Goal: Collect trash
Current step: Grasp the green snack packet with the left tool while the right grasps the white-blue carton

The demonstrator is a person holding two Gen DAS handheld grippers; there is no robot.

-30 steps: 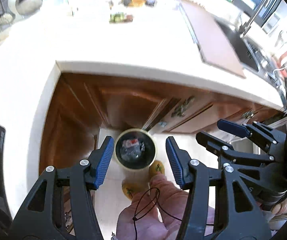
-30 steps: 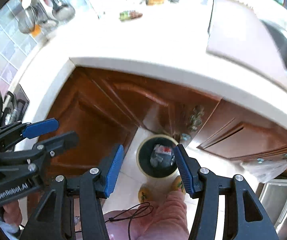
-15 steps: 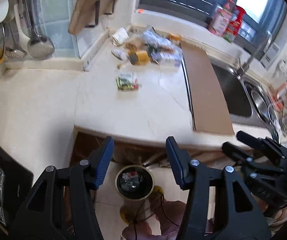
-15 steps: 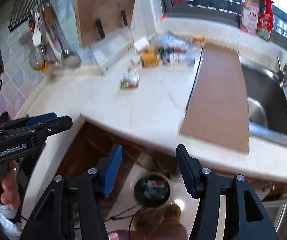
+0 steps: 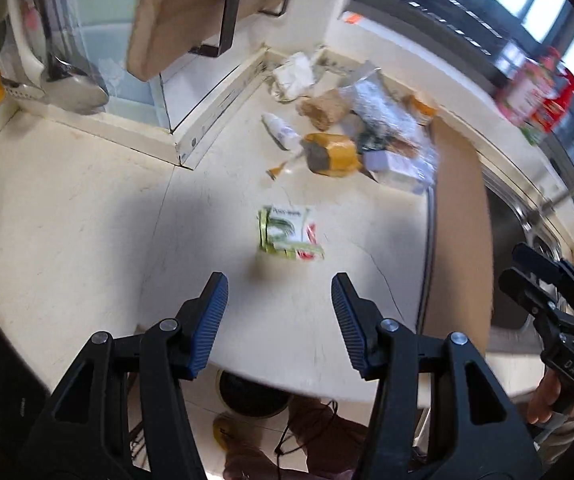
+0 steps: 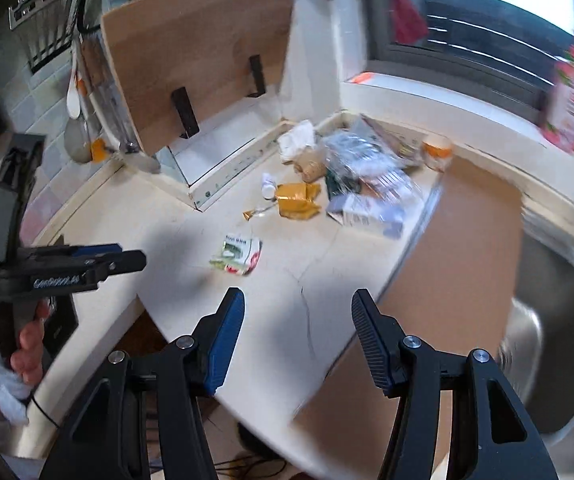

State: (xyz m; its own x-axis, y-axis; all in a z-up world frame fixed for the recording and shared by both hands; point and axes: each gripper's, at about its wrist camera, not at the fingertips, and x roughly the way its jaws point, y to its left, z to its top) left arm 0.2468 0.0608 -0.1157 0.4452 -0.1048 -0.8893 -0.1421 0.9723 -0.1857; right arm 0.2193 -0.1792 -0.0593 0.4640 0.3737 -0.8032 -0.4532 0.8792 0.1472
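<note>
Both grippers hang over the front edge of the counter (image 5: 87, 208), jaws spread wide and holding nothing. Left gripper (image 5: 279, 312) points at a green-and-white wrapper (image 5: 290, 233) lying alone on the counter, a little beyond its blue-padded fingertips (image 5: 211, 316). Right gripper (image 6: 295, 332) sits further right, over the counter edge beside a brown board (image 6: 463, 264) that lies flat along the counter's right side, next to the steel sink (image 6: 559, 304). In the right view the same wrapper (image 6: 237, 255) lies ahead and to the left of the fingers, and the left gripper (image 6: 87, 266) shows at the left edge, held in a hand (image 6: 11, 344).

Beyond the wrapper, in the counter's back corner under the window, sits a heap of trash: a yellow packet (image 5: 333, 155), a small white bottle (image 5: 283, 130), crumpled white paper (image 5: 293, 76), a brown crumpled lump (image 5: 325, 109), clear and silvery plastic wrap (image 5: 383, 108) and a pale carton (image 6: 367, 216). The pieces touch or overlap; the picture is blurred there.

A wooden cutting board (image 6: 199, 56) stands upright in black brackets against the left back wall, with ladles (image 5: 73, 86) hanging beside it. Below the counter's front edge, a dark round bin (image 5: 253, 396) stands on the floor, half hidden by the counter.
</note>
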